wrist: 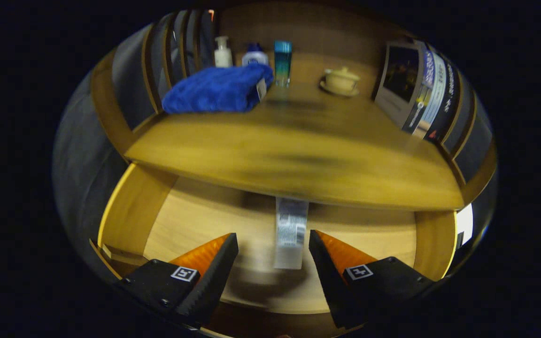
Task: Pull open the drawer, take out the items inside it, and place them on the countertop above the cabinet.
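Gripper (pixel 273 241) w/ fingers spread wide, nothing clamped; it points down into the open drawer (pixel 132 213), fingertips hovering above the drawer floor. Between the fingers, closer to the right one, lies a slim pale tube (pixel 290 234) w/ a printed label, text too blurred to make out. Tube runs lengthwise away from the fingers; its far end is tucked under the bench (pixel 294 155) edge, so its full length is cut off. Can't tell if the fingers touch it; they look apart from it on both sides. A soft shadow sits on the drawer floor below the tube's near end.

Drawer is pulled out, wood inside, side walls visible left & right; rear part hidden beneath the bench top. No other item visible in the exposed part.

Beyond the fingers, on the bench: folded blue towel (pixel 216 89) w/ a small tag, at the left rear. Behind it a white pump bottle (pixel 223 52) & a white bottle w/ blue cap (pixel 255 55), lower halves hidden by the towel. Just right of the towel, a teal bottle (pixel 282 62) stands upright. Further right, a cream lidded cup on saucer (pixel 341 80), well apart from the bottles. At the right side, upright books/magazines (pixel 416 89) lean in a row, covers hard to read. Bench surface is motion-blurred.
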Available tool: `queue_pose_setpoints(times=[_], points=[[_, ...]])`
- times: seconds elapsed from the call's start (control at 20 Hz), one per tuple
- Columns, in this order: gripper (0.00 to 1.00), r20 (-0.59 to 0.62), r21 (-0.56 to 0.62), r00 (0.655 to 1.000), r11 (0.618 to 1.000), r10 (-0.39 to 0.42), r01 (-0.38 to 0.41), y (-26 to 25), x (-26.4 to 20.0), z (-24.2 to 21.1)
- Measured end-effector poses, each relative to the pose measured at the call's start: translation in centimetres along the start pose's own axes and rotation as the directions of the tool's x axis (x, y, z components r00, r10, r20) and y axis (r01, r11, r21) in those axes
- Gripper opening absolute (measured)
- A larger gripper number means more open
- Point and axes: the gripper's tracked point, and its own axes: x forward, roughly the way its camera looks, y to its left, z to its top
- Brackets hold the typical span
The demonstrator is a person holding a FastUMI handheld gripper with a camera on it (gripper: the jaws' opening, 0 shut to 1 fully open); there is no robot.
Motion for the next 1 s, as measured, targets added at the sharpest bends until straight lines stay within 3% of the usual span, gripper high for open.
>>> queue_pose_setpoints(times=[0.3,0.45,0.7,0.8,1.0], points=[[0.87,-0.172,0.108,0.985,0.994,0.020,-0.002,-0.5,2.2,-0.9],[0.74,-0.216,0.099,0.976,0.995,-0.006,0.028,-1.3,3.0,-1.1],[0.52,-0.187,0.136,0.982,0.990,-0.014,0.040,-1.6,2.1,1.3],[0.43,-0.183,0.151,0.983,0.989,0.020,0.008,-0.9,1.3,2.3],[0.43,-0.156,0.175,0.985,0.983,0.080,-0.052,0.4,-2.2,5.5]])
